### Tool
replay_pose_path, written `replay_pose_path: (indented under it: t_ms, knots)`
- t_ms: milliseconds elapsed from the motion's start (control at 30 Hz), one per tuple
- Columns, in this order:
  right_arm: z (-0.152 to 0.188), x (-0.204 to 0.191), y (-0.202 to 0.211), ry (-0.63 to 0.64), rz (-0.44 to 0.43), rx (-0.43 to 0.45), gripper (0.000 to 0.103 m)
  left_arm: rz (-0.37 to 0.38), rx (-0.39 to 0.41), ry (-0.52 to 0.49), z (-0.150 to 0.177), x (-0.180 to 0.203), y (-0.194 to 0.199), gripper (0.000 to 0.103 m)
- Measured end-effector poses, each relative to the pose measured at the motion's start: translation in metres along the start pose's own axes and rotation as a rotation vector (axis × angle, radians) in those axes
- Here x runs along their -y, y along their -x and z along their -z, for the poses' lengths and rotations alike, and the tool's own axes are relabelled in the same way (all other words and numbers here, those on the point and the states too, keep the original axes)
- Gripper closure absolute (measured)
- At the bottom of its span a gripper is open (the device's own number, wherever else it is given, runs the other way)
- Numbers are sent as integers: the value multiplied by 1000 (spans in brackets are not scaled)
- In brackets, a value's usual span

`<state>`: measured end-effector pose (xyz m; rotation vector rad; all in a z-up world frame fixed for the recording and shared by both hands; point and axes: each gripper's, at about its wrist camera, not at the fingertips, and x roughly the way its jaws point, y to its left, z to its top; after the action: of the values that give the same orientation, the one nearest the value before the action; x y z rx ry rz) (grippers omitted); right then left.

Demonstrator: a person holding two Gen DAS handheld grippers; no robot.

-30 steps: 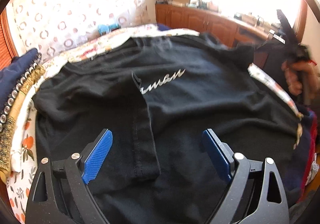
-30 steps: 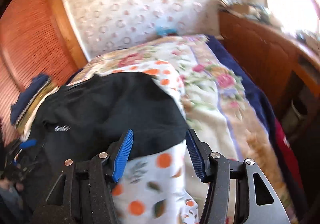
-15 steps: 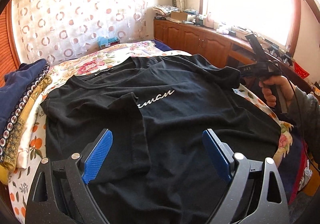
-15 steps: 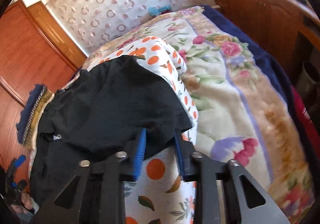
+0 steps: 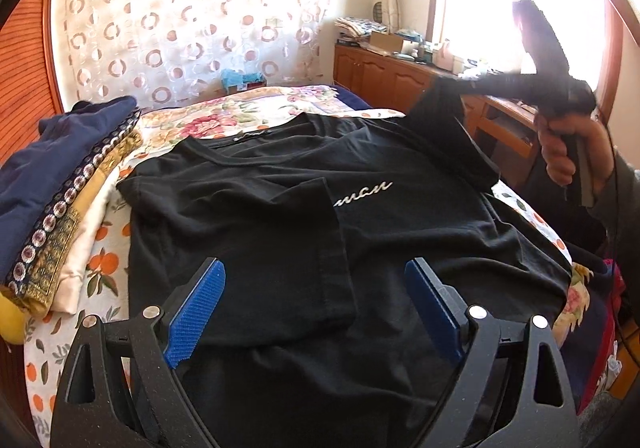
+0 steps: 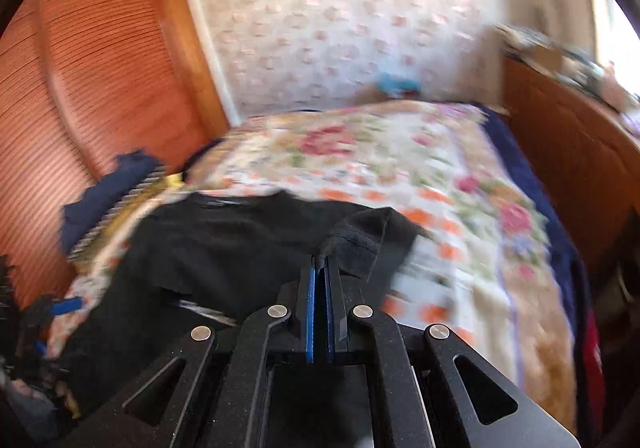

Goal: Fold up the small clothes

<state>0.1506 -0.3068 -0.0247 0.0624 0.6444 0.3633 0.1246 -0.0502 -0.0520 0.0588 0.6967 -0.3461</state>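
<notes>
A black T-shirt (image 5: 400, 232) with white script on the chest lies spread on the bed. Its left sleeve (image 5: 296, 256) is folded in over the front. My left gripper (image 5: 316, 304) hovers open above the lower part of the shirt, nothing between its blue pads. My right gripper (image 6: 319, 268) is shut on the hem of the right sleeve (image 6: 360, 244) and holds it lifted off the bed. In the left wrist view the right gripper (image 5: 456, 85) shows at the upper right, in a person's hand (image 5: 568, 151), with the sleeve (image 5: 452, 127) hanging from it.
A stack of folded clothes (image 5: 52, 187) sits at the bed's left edge. The floral bedspread (image 6: 400, 151) stretches beyond the shirt. A wooden cabinet (image 5: 384, 75) with clutter runs under the window on the right. A louvred wooden door (image 6: 80, 95) stands at the left.
My right gripper closed on the right sleeve's hem and lifted it up off the bed. The left gripper drew back a little, staying open.
</notes>
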Motion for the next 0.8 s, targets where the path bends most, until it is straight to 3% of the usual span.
replay_pose_path:
  t_ms: [100, 167, 233, 433, 633, 733, 767, 800]
  knots:
    - [-15, -38, -7, 50, -103, 17, 98, -2, -6, 12, 3, -5, 1, 11]
    - [-19, -50, -11, 56, -156, 8, 82, -2, -10, 15, 5, -7, 0, 11]
    - [-17, -54, -18, 87, -143, -12, 48, -1, -14, 16, 8, -9, 0, 11]
    - [7, -34, -40, 111, 17, -102, 47, 6, -18, 34, 13, -14, -1, 11]
    - [38, -16, -70, 94, 67, -230, 47, 1, -28, 44, 17, -19, -2, 11]
    - [41, -27, -77, 108, 80, -258, 48, -1, -35, 49, 19, -21, -1, 11]
    - [41, -31, -77, 117, 83, -261, 51, -1, -36, 51, 20, -22, -1, 11]
    - [37, -35, -81, 126, 80, -264, 62, -2, -38, 53, 21, -23, -2, 11]
